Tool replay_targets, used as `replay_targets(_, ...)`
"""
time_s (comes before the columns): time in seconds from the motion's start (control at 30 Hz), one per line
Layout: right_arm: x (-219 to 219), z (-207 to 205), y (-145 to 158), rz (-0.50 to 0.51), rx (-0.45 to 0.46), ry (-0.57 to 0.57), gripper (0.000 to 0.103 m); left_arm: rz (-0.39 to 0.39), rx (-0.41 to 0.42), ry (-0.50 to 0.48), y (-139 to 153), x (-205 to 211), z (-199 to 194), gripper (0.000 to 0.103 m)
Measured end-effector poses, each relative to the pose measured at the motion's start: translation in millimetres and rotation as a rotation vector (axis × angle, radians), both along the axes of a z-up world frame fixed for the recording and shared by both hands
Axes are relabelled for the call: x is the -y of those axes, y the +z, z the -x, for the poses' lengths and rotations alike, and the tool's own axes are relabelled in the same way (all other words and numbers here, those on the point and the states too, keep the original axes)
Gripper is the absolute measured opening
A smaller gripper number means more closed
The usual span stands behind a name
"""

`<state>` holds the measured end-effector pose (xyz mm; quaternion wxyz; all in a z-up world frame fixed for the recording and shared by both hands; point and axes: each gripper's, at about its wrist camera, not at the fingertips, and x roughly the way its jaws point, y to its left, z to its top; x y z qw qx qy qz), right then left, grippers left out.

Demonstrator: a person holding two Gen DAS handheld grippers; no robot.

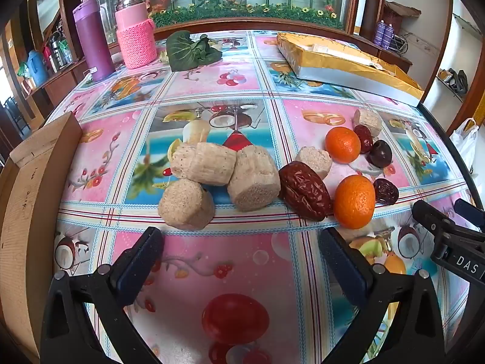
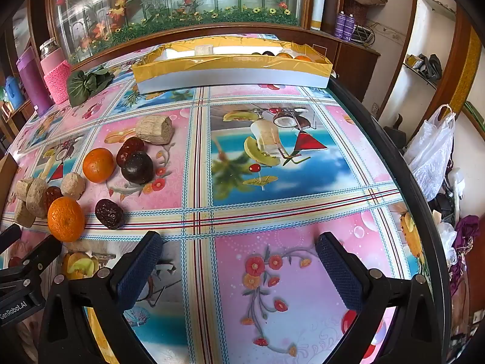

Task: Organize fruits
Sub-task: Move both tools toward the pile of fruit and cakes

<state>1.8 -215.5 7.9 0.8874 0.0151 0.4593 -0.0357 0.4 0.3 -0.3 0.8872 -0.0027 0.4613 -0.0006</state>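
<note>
Two hand-held grippers tilt steeply down over a desk (image 1: 230,261) covered in a fruit-print cloth, the left hand-held gripper (image 1: 241,242) and the right hand-held gripper (image 2: 239,247) side by side, each with jaws spread wide and nothing between the pads. In the left wrist view the fruit lies just ahead of the left fingertips: two oranges (image 1: 354,201), one near and one farther back; three wrinkled red dates, the largest (image 1: 304,194) lying between a beige chunk and the near orange; one dark round plum (image 1: 380,153); and six pale beige cut chunks (image 1: 254,179), three of them bunched at the left, touching. The right wrist view shows the same cluster off to its left, well apart from the right jaws, which hang over bare cloth. A yellow-lined box (image 2: 230,71) sits at the far edge of the desk with some fruit already inside, though the count there is too small to tell. A purple flask (image 1: 92,39), a pink flask (image 1: 135,33) in a knitted sleeve and a green leaf (image 1: 189,50) stand at the far left. A wooden board (image 1: 33,200) edges the left side.
</note>
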Motion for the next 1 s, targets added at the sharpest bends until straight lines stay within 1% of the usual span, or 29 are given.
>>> replay_targets(0.13, 0.2, 0.4, 0.2, 0.0, 0.001, 0.001, 0.102, 0.002, -0.001, -0.022, 0.1, -1.9, 1.4, 0.103)
replay_targets(0.2, 0.2, 0.5, 0.3, 0.0, 0.001, 0.001, 0.102, 0.0, -0.001, -0.043, 1.5, -1.5, 11.3, 0.103)
replay_targets(0.3, 0.4, 0.7, 0.5, 0.0, 0.001, 0.001, 0.102, -0.001, -0.014, -0.069, 1.3, -2.5, 10.1, 0.103)
replay_targets(0.37, 0.8, 0.6, 0.7, -0.001, 0.001, 0.002, 0.102, -0.003, -0.027, -0.076, 0.9, -4.3, 6.6, 0.103)
replay_targets(0.57, -0.4, 3.1, 0.8, 0.001, 0.004, 0.0, 0.102, -0.004, -0.022, -0.096, 1.2, -1.5, 12.2, 0.103)
replay_targets(0.63, -0.3, 3.3, 0.8, 0.0, 0.002, -0.001, 0.102, 0.009, -0.02, -0.1, 2.5, -3.9, 16.2, 0.103)
replay_targets(0.7, -0.5, 2.5, 1.3, 0.0, -0.007, -0.003, 0.102, 0.055, -0.014, -0.089, 6.2, -10.8, 22.3, 0.102)
replay_targets(0.73, -0.4, 2.1, 1.7, -0.004, -0.019, -0.009, 0.102, 0.085, -0.008, -0.083, 8.8, -15.5, 26.0, 0.102)
replay_targets(0.8, -1.6, 1.4, 2.5, -0.006, -0.044, -0.021, 0.102, 0.111, 0.013, -0.072, 15.2, -22.6, 32.2, 0.102)
replay_targets(0.93, 0.1, -1.9, 2.5, -0.014, -0.079, -0.043, 0.102, 0.122, 0.087, -0.052, 36.4, -34.3, 46.4, 0.102)
replay_targets(1.0, -2.8, 6.6, 5.5, -0.058, -0.073, -0.054, 0.102, 0.13, 0.117, -0.046, 46.7, -40.0, 53.0, 0.102)
